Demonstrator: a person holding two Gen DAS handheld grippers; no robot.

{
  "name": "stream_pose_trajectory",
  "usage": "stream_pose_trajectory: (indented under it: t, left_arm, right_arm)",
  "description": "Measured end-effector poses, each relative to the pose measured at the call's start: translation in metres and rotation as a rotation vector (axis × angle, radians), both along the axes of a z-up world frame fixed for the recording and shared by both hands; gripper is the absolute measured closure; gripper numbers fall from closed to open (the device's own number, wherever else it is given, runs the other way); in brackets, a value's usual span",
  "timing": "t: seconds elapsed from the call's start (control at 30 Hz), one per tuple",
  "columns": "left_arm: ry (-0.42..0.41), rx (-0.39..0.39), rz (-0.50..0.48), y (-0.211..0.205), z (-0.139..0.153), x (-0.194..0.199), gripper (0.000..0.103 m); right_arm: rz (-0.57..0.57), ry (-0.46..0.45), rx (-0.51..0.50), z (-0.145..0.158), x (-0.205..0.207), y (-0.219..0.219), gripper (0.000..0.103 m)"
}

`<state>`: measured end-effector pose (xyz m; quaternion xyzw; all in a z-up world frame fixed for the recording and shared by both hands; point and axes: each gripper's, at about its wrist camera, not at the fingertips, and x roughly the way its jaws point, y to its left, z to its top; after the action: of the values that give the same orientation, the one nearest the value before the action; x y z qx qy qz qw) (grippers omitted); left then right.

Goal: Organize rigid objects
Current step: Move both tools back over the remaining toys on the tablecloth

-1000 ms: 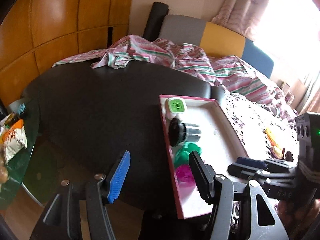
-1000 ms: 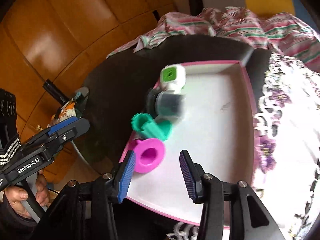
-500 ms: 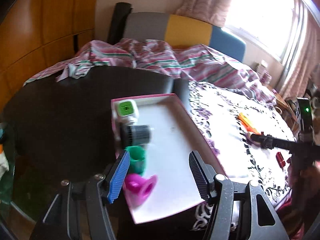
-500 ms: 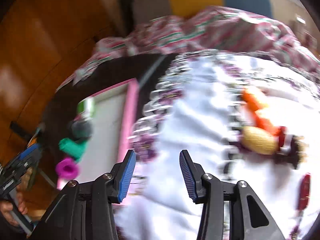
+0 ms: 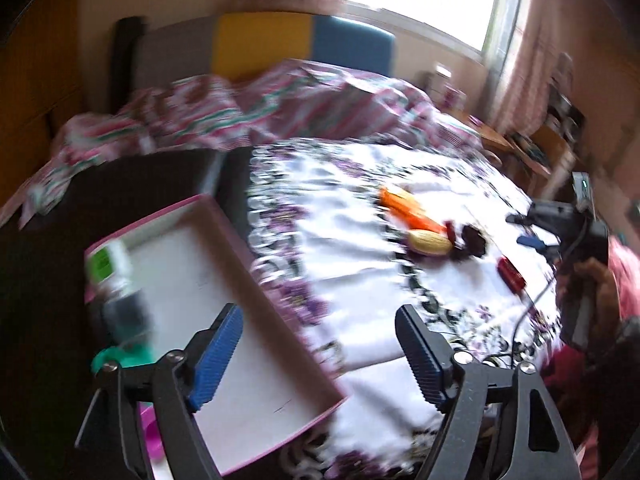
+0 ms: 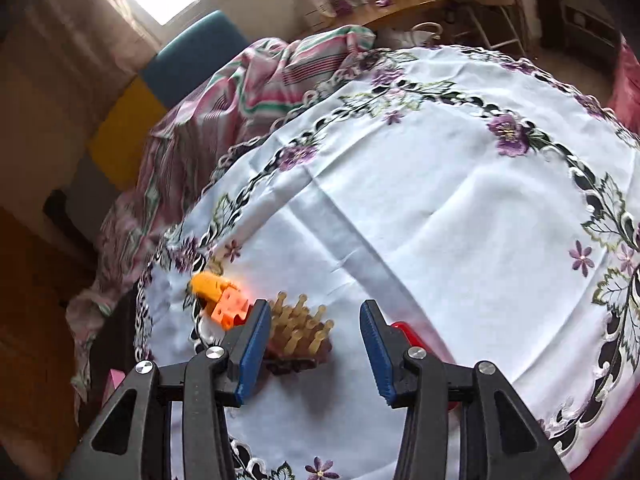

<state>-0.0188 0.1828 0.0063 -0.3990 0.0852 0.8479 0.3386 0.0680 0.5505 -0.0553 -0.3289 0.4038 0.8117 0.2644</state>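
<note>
A pink-rimmed white tray [image 5: 256, 364] lies at the lower left of the left wrist view, blurred. Along its left side are a green-and-white box [image 5: 106, 262], a dark cylinder [image 5: 128, 314], a green piece [image 5: 120, 356] and a magenta piece [image 5: 146, 428]. My left gripper [image 5: 316, 316] hangs over the tray's right rim, its jaws opening with nothing between them. On the flowered cloth lie an orange piece [image 5: 408, 210], a beige piece [image 5: 428, 242], a dark piece [image 5: 472, 238] and a red piece [image 5: 510, 274]. My right gripper [image 6: 312, 312] is open just above a brown pegged block [image 6: 300, 330], beside the orange piece [image 6: 218, 298] and the red piece [image 6: 402, 328].
A white tablecloth [image 6: 420, 200] with purple flowers covers the round table. A striped cloth [image 5: 240, 120] is bunched at the back against a yellow and blue seat back [image 5: 304, 48]. The dark bare tabletop [image 5: 48, 280] lies left of the tray. A hand [image 5: 592, 280] holds the right gripper.
Both views have swung right, from the tray to the flowered cloth. The left jaws stand wider. The right gripper has left the tray and now hangs over the pegged block.
</note>
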Motion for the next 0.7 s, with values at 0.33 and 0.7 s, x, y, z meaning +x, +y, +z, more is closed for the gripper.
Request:
stream_pose_trajectory:
  t: [0.33, 0.7]
  left_arm:
    - [0.046, -0.127, -0.343, 0.133, -0.024, -0.009, 0.019]
    - [0.088, -0.269, -0.551, 0.221, -0.071, -0.037, 0.017]
  right_arm:
    - [0.044, 0.03, -0.037, -0.001, -0.003, -0.005, 0.056]
    - [0.062, 0.058, -0.108, -0.008, -0.005, 0.001, 0.054]
